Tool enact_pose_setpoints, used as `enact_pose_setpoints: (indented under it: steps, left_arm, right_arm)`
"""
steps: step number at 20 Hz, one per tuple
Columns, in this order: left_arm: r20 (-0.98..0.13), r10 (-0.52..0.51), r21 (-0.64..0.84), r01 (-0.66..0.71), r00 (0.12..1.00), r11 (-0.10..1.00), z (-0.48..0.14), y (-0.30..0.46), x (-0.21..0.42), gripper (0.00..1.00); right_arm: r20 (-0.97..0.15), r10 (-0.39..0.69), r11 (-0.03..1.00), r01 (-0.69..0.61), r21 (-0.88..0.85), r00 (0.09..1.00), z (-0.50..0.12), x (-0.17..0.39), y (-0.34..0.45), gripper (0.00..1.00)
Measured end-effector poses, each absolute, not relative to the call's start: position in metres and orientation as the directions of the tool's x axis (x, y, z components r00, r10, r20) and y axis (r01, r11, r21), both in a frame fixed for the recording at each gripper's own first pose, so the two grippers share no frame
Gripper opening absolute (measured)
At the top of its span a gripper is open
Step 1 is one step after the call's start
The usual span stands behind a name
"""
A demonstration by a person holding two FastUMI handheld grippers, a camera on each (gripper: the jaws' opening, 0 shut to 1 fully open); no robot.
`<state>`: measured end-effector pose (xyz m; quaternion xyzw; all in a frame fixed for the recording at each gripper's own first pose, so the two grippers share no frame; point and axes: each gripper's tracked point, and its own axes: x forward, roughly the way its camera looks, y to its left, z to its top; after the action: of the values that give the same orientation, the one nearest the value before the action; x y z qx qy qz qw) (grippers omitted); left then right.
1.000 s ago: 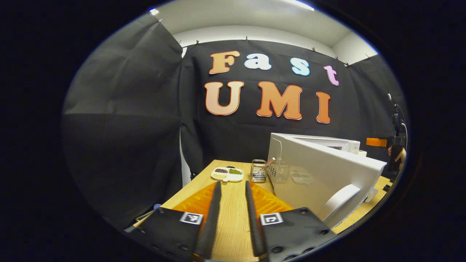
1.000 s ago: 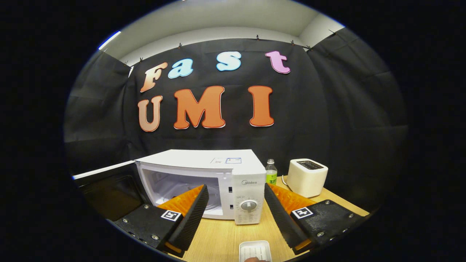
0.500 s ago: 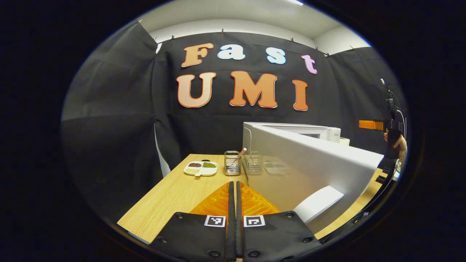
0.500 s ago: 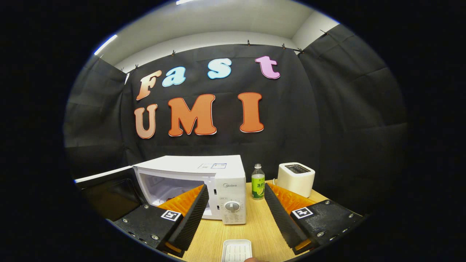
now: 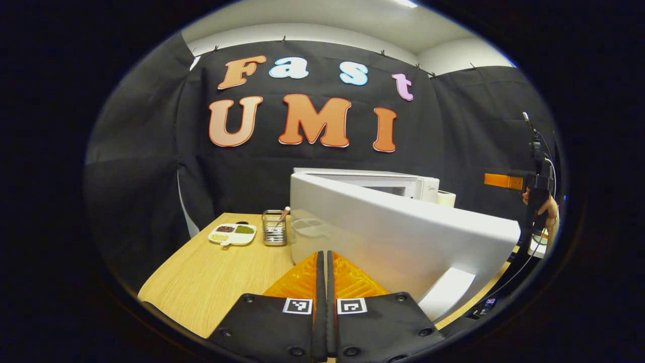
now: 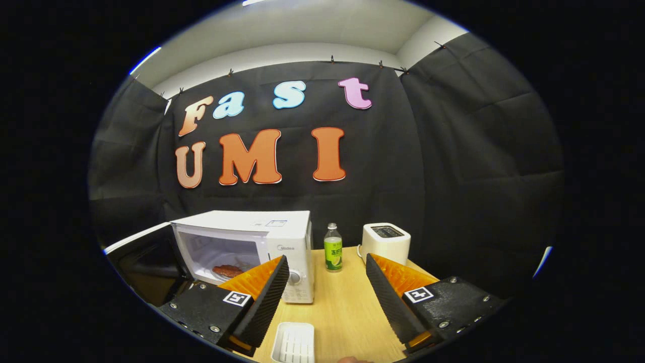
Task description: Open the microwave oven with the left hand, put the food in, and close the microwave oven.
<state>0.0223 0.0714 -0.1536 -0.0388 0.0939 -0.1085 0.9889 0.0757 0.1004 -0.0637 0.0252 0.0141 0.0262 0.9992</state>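
The microwave oven stands on the wooden counter with its door swung wide open. Inside the microwave oven, on its floor, lies the food, a reddish-brown piece.

In the left gripper view the left gripper has its two fingers pressed together with nothing between them, and it points at the outer face of the door, which stands just ahead and blocks the way to the microwave oven's cavity. The door handle juts out low on the door's free edge. To the left of the microwave oven, near the back of the counter, a metal wire holder with a utensil in it stands just beside a white divided dish of grains.

In the right gripper view the right gripper is spread wide and holds nothing. An empty white tray lies on the counter in front of the microwave oven, low between the fingers. To the right of the microwave oven stand a green-labelled bottle and then a white toaster, near each other but apart.

At the far right of the left gripper view, beyond the door's edge, a hand holds the other gripper.
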Motion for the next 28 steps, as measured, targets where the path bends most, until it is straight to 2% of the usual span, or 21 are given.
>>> enact_pose_setpoints:
  steps: [3, 6, 10, 14, 21, 28]
  left_arm:
    - [-0.166, -0.259, -0.096, 0.245, 0.952, 0.965, -0.149, 0.034, 0.033, 0.04]
    - [-0.173, -0.235, -0.081, 0.224, 0.956, 0.971, -0.152, 0.013, 0.052, 0.04]
    - [-0.156, -0.258, -0.178, 0.230, 0.953, 0.957, -0.151, -0.025, 0.081, 0.04]
    - [-0.160, -0.249, -0.204, 0.215, 0.955, 0.955, -0.154, -0.052, 0.115, 0.02]
    - [-0.180, -0.190, -0.142, 0.166, 0.965, 0.976, -0.163, -0.079, 0.178, 0.04]
    - [-0.191, -0.110, -0.059, 0.101, 0.975, 0.993, -0.166, -0.078, 0.214, 0.04]
  right_arm:
    - [-0.031, 0.042, 0.998, -0.040, 0.045, 0.999, -0.061, 0.073, 0.085, 0.95]
    - [-0.035, 0.040, 0.998, -0.038, 0.046, 0.999, -0.059, 0.069, 0.070, 0.95]
    - [-0.033, 0.029, 0.999, -0.027, 0.047, 0.999, -0.056, 0.066, 0.054, 0.95]
    - [-0.033, 0.013, 0.999, -0.011, 0.043, 0.999, -0.056, 0.063, 0.039, 0.95]
    - [-0.046, -0.027, 0.998, 0.029, 0.048, 0.999, -0.064, 0.066, 0.014, 0.95]
    - [-0.072, -0.054, 0.997, 0.058, 0.051, 0.996, -0.079, 0.072, 0.001, 0.95]
